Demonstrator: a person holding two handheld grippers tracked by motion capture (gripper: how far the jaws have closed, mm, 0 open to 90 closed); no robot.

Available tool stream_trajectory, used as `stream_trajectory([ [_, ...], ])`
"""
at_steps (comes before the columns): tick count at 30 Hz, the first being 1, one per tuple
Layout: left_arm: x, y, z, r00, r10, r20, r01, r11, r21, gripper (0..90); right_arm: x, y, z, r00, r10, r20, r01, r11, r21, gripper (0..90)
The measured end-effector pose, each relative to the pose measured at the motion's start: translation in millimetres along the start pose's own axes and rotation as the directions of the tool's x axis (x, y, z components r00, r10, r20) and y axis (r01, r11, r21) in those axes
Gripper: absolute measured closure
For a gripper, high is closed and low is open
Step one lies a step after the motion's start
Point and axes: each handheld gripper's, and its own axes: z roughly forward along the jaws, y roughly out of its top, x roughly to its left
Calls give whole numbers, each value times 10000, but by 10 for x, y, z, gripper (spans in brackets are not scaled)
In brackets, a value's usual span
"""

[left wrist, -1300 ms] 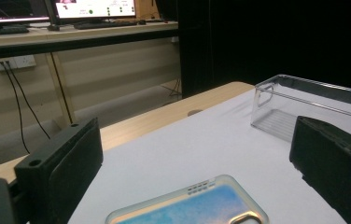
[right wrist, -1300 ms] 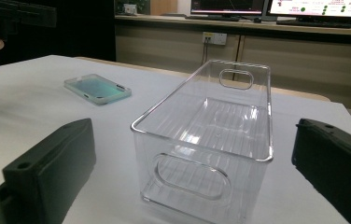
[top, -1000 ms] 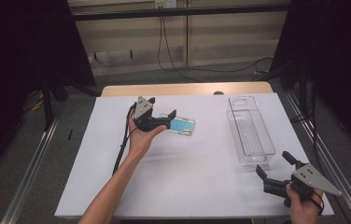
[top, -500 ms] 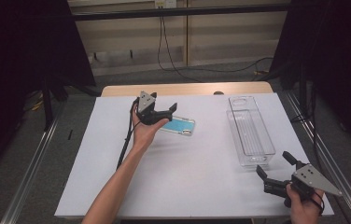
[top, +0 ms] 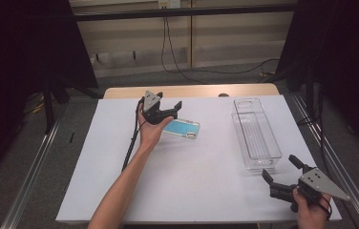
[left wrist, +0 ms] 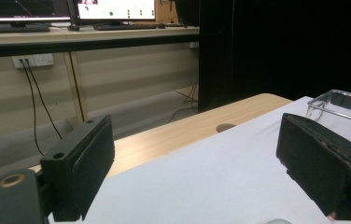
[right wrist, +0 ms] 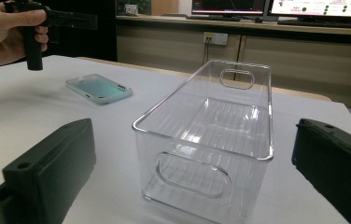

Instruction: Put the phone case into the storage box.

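The teal, flat rectangular phone case with a clear rim point(top: 181, 128) lies flat on the white sheet covering the desk point(top: 187, 191), left of centre, camera cutout toward the right. Nothing is on it or gripping it.

Your left gripper point(top: 168, 112) sits just beside its left end, slightly above and behind, jaws aimed across the desk rather than down at the case. The jaws have just been closing a little but stand wide, with nothing between them; the left gripper view looks between the pads at bare sheet and the wooden desk edge. My read: you're lining up a pinch on the case's near short end, since a thin flat thing offers only its rim to grab.

The clear, long rectangular plastic bin with oval handle cutouts point(top: 256, 134) stands upright and empty, well apart to the right of the case, long axis running away from you. Likely the drop target: open top, and nothing stands between it and the case.

Your right gripper point(top: 278, 179) hangs near the desk's front right corner, close to the bin's near end, jaws spread and empty, facing the bin wall. Looks parked to steady the bin, as light plastic would slide when something lands in it.
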Motion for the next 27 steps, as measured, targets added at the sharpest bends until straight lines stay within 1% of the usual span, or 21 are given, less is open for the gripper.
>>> stream_trajectory([
  [1,8,-1,7,10000,68,36,-68,10000,-20,122,-1,0,0,10000,-1,4,1,10000,1,0],
  [3,2,-1,22,10000,-33,45,33,10000,-60,153,1,0,0,10000,2,0,-2,10000,-2,0],
  [4,5,5,30,10000,66,49,-66,10000,-14,162,1,0,-3,10000,-12,-16,12,10000,-11,0],
  [5,-10,5,37,9999,-114,31,114,9999,-57,162,1,0,-3,10000,-12,-16,12,10000,-11,0],
  [6,2,15,38,9998,112,133,-112,9999,-49,177,1,1,-4,10000,-4,-22,3,10000,-5,0],
  [7,0,20,39,9997,159,199,-158,9999,-47,216,1,0,-5,10000,7,-20,-7,10000,-3,0],
  [9,-12,33,43,9996,240,175,-238,9997,-83,236,1,0,-5,10000,3,-26,-3,10000,2,0],
  [10,-11,34,46,9995,240,194,-239,9997,-83,279,1,0,-3,10000,-6,-27,6,10000,0,0],
  [11,-10,34,45,9995,270,191,-268,9996,-60,279,1,0,-3,10000,-6,-27,6,10000,0,0],
  [12,-10,32,48,9992,242,316,-240,9997,-57,311,2,0,-3,10000,-10,-29,10,10000,-4,0],
  [13,-6,31,47,9991,245,345,-243,9997,-50,367,2,0,-3,10000,3,-24,-3,10000,-6,0],
  [14,-5,30,49,9992,245,331,-244,9997,-44,400,2,1,-5,10000,6,-34,-6,10000,0,0],
  [15,1,32,49,9986,315,421,-314,9995,-28,425,0,0,-5,10000,-17,-37,17,10000,-13,0],
  [16,2,35,49,9983,292,496,-292,9996,-13,468,0,0,-6,10000,-9,-29,9,10000,-7,0],
  [18,15,44,42,9980,347,528,-349,9994,29,510,-2,0,-6,10000,-8,-30,8,10000,-8,0],
  [20,26,54,39,9971,205,733,-208,9998,35,586,0,0,-5,10000,3,-35,-3,10000,-1,0],
  [21,24,58,35,9972,180,725,-188,9998,100,612,0,-1,-4,10000,-5,-36,5,10000,-5,0],
  [23,27,66,31,9960,8,897,-34,9996,289,664,0,-1,-3,10000,-8,-36,8,10000,7,0],
  [24,33,71,31,9954,116,955,-151,9993,355,683,1,0,-3,10000,-7,-25,7,10000,2,0],
  [25,32,73,32,9952,124,974,-168,9989,439,706,2,-1,-3,10000,-7,-29,7,10000,4,0],
  [27,28,74,38,9938,-94,1110,29,9983,587,755,2,-1,-2,10000,-19,-26,19,10000,6,0],
])
